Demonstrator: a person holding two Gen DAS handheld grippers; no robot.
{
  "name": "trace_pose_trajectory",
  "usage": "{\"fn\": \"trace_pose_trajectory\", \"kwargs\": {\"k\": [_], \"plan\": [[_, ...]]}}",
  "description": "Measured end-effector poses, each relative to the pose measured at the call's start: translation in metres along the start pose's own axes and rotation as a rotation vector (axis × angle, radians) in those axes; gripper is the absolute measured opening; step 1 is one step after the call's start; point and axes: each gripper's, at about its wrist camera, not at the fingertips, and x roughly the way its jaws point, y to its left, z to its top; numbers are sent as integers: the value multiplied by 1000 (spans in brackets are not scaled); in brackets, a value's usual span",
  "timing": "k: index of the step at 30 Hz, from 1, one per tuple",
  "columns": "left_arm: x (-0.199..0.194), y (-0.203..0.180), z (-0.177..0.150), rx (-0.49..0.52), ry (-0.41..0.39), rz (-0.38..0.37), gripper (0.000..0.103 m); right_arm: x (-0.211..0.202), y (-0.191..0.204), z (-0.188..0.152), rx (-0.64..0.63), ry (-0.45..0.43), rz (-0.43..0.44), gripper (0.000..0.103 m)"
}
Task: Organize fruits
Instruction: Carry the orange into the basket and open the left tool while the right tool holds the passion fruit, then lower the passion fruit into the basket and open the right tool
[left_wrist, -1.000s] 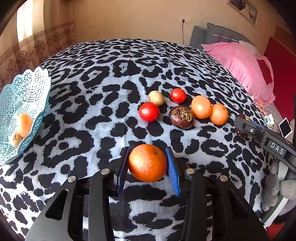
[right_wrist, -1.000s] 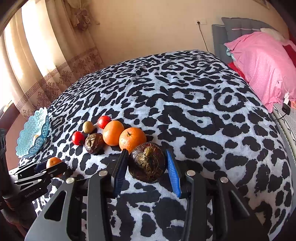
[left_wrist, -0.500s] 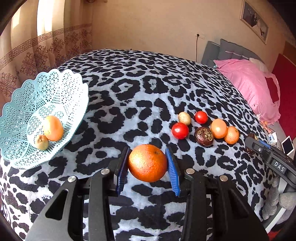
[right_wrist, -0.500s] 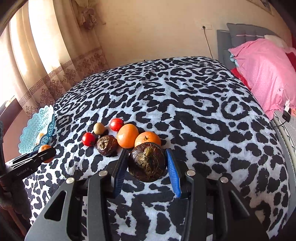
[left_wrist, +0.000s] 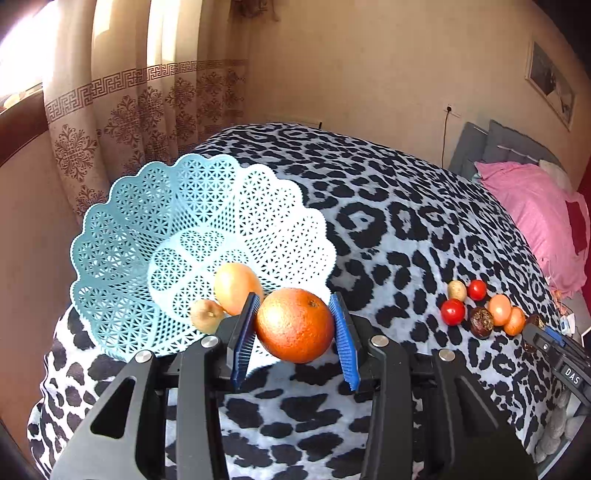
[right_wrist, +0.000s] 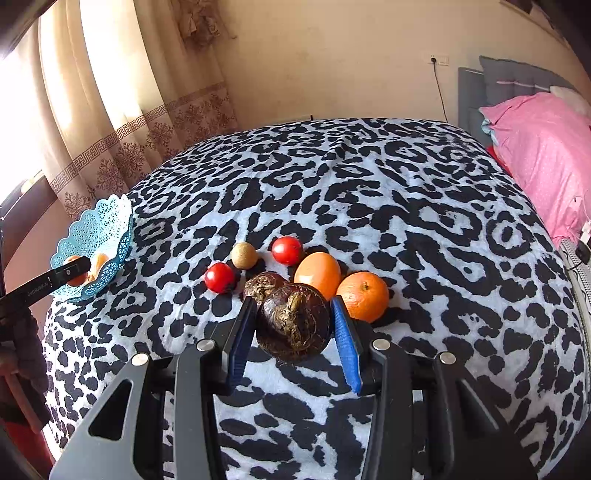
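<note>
Orange (left_wrist: 294, 325) gripped in left gripper (left_wrist: 294, 334) jaws at basket (left_wrist: 110, 236), bed's left edge | right gripper (right_wrist: 293, 332) clamps brown fruit (right_wrist: 293, 326) | next: lower, release.

The left tongs (left_wrist: 294, 334) were clamped on an orange (left_wrist: 294, 325), the 2 blue-padded fingers (left_wrist: 243, 339) pressing its left and right sides and holding it clear of the bed. The right tongs (right_wrist: 293, 332) were likewise closed around a dark brown fruit (right_wrist: 293, 326), gripped at its sides between blue pads (right_wrist: 345, 343) and lifted off the bedcover. Both tools pointed forward and slightly downward, their black frames level. Seen from the right wrist, the left tongs reached in from the far left edge, held by a gloved hand (right_wrist: 16, 332).
</note>
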Motion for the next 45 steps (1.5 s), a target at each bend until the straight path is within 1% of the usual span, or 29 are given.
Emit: {"fn": "trace_pose_trajectory", "kwargs": {"k": [6,12,16,18,19,20,21,22,23,24,26,31,36,41,43,45], "plan": [[2,31,6,-42,-14,47,40,7,16,2,-21,12,14,42],[0,48,9,-55,-46,86,40,9,30,4,-40,16,29,42],[0,58,10,-72,-50,95,40,10,39,4,-50,19,38,42],[0,62,9,-84,-47,91,42,12,42,4,-54,21,42,42],[0,63,9,-90,-46,91,46,12,44,4,-56,23,44,42],[-1,65,8,-97,-47,92,55,13,46,4,-59,24,46,42],[-2,66,7,-103,-53,92,59,13,48,4,-62,25,48,42],[-4,67,6,-106,-59,93,66,13,51,4,-66,25,50,42],[-5,68,6,-109,-66,95,71,13,53,4,-69,26,53,42],[-7,69,5,-112,-73,96,72,14,55,4,-73,26,56,42],[-13,71,3,-116,-90,98,80,13,60,4,-81,26,62,42],[-25,74,1,-107,-139,124,87,13,74,4,-103,27,78,42],[-30,81,-1,-116,-160,133,92,15,89,7,-124,29,93,42],[-32,95,-1,-167,-165,138,95,19,118,16,-168,21,130,42],[-33,101,-1,-193,-167,145,98,22,133,20,-187,13,150,42],[-34,106,-2,-214,-167,146,98,26,147,26,-201,7,170,42]]}}
